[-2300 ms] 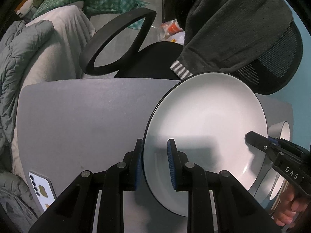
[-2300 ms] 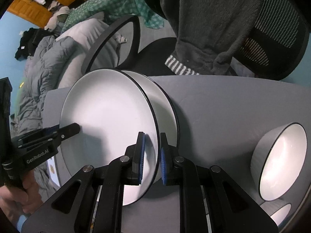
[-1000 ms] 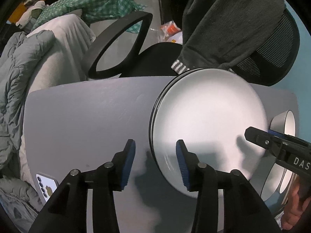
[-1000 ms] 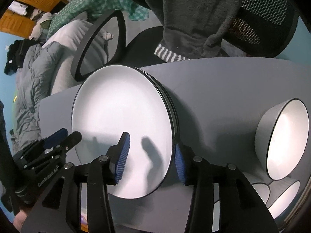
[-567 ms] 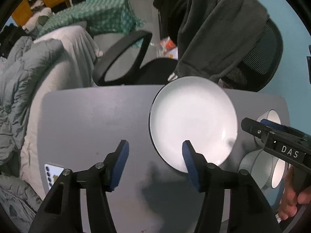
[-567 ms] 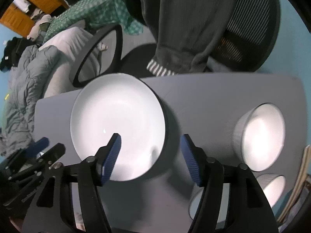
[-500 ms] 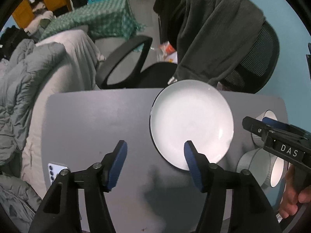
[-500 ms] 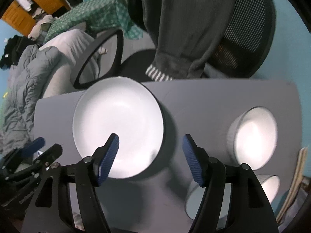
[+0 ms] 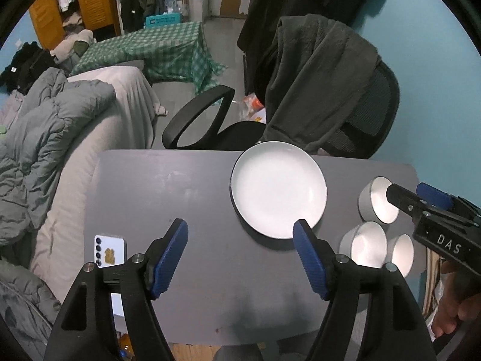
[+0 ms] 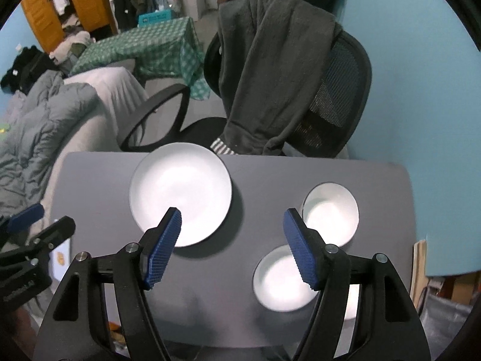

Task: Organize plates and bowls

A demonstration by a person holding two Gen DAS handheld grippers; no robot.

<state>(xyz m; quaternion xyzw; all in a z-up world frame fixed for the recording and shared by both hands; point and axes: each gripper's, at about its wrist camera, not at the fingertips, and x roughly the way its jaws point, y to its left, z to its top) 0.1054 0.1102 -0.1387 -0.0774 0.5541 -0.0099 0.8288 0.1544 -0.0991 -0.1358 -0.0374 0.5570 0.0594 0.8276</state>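
Both grippers hang high above the grey table (image 9: 180, 186), pointing steeply down, and neither holds anything. The left gripper (image 9: 240, 237) has its blue-padded jaws wide apart and opening further, with only bare tabletop between them. The white plate stack (image 9: 278, 188) with its dark rim lies flat just beyond the right-hand jaw, whose tip overlaps the stack's near edge in the left wrist view. Three white bowls (image 9: 365, 245) sit clustered further off to that side, near the table's right edge, apart from the plates. A phone (image 9: 109, 251) lies face down outside the left-hand jaw.

Over on the right gripper (image 10: 233, 222), the jaws are spread too, nothing in the gap but table. The plate stack (image 10: 180, 194) lies past its left-hand jaw; the far bowl (image 10: 330, 212) and a near bowl (image 10: 279, 282) show around the right-hand jaw. An office chair (image 10: 336, 96) draped with a dark fleece (image 10: 270, 60) stands beyond the table.
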